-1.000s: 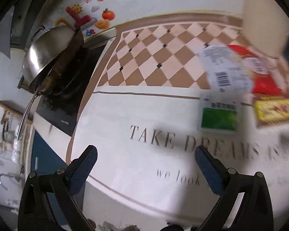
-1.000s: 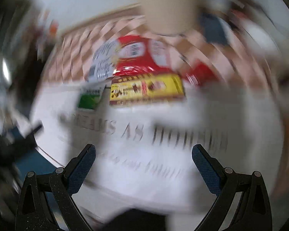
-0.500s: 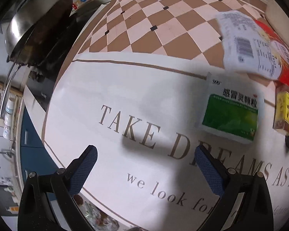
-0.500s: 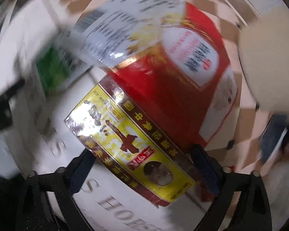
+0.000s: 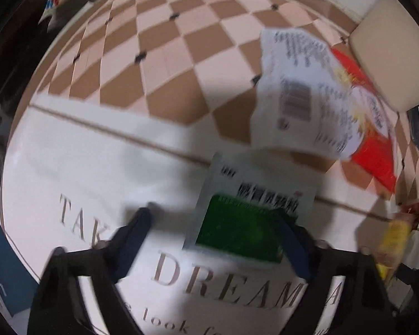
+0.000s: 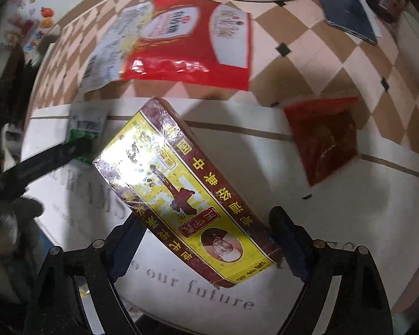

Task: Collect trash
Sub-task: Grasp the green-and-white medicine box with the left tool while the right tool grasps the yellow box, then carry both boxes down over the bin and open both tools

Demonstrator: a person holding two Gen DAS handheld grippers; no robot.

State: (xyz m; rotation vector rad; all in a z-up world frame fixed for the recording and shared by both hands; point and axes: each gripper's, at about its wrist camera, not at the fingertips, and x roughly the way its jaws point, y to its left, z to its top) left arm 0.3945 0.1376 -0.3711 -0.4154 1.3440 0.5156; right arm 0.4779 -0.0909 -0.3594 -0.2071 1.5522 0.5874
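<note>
A green-and-white sachet [image 5: 245, 212] lies flat on the printed tablecloth; my open left gripper [image 5: 215, 234] hangs low over its near edge, the right finger over its green corner. A yellow-and-maroon box [image 6: 181, 192] lies diagonally on the cloth, its near end between the fingers of my open right gripper [image 6: 206, 240]. Behind lie a white printed wrapper [image 5: 301, 95] over a large red bag [image 6: 192, 36], and a small red sauce packet [image 6: 324, 136]. The sachet also shows in the right wrist view [image 6: 85, 128], with the left gripper's arm over it.
A cream container [image 5: 388, 53] stands at the back right of the checkered cloth [image 5: 159, 55]. A dark flat device [image 6: 346, 14] lies behind the red packet. The table's near edge runs just below both grippers.
My left gripper has moved right and down onto the green sachet. My right gripper has pulled back and lowered so the yellow box's near end sits between its fingers.
</note>
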